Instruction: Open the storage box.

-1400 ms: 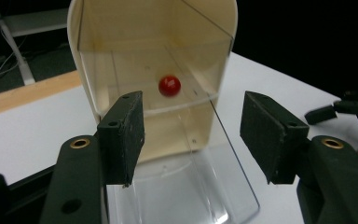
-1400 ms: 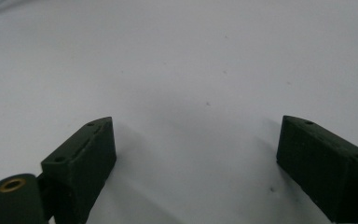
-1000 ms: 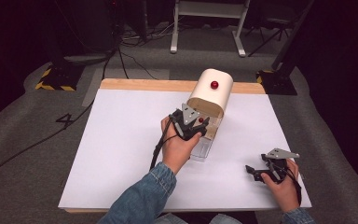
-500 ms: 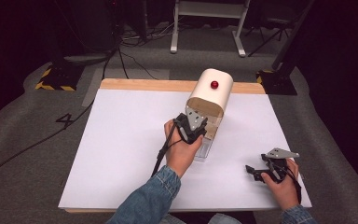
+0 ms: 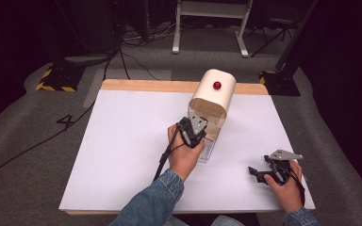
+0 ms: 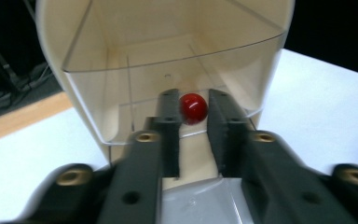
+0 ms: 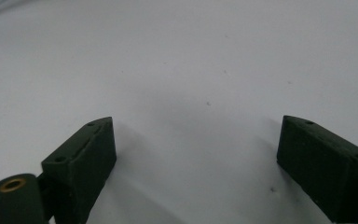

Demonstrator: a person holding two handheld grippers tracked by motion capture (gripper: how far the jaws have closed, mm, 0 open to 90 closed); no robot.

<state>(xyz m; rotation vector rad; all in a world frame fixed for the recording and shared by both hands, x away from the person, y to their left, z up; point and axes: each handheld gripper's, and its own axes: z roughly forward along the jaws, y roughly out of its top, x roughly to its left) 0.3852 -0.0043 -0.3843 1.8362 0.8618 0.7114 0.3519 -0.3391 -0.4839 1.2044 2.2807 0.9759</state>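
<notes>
The red ball (image 6: 194, 108) sits between our left hand-held gripper's (image 6: 194, 122) jaws, which have just been closing on it, inside the cream box (image 5: 210, 101) on the tabletop (image 5: 127, 141). Our right hand-held gripper (image 7: 196, 154) rests wide open, holding nothing.

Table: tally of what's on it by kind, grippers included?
Cream box: 1
Red knobs: 2 (top knob, front knob)
Grippers: 2 (left gripper, right gripper)
Total: 5
</notes>
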